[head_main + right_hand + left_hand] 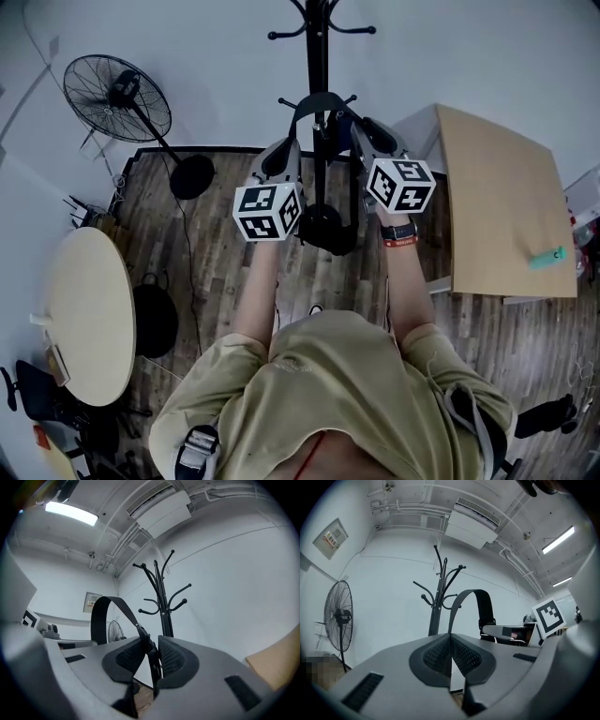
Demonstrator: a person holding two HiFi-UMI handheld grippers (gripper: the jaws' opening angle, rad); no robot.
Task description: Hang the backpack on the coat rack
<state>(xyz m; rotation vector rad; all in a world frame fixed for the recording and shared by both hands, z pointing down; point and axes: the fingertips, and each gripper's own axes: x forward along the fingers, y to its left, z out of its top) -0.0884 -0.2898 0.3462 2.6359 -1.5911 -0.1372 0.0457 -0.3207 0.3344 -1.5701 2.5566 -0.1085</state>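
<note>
A black backpack strap [317, 97] arches between my two grippers, right in front of the black coat rack [319, 47]. My left gripper [281, 155] is shut on the strap's left end, which rises from the jaws [451, 644] and loops over as the strap [480, 595]. The right gripper [370, 131] is shut on the other end at a buckle [149, 649]; the strap [101, 611] curves up to the left. The coat rack's hooks [437, 606] [161, 597] stand just beyond. A dark mass [328, 230] below the grippers may be the backpack or the rack's base; I cannot tell which.
A standing fan [117, 94] is at the back left, with its round base [192, 176] on the wood floor. A round table [89, 314] stands on the left, a rectangular wooden table [506, 202] on the right. White walls close in behind the rack.
</note>
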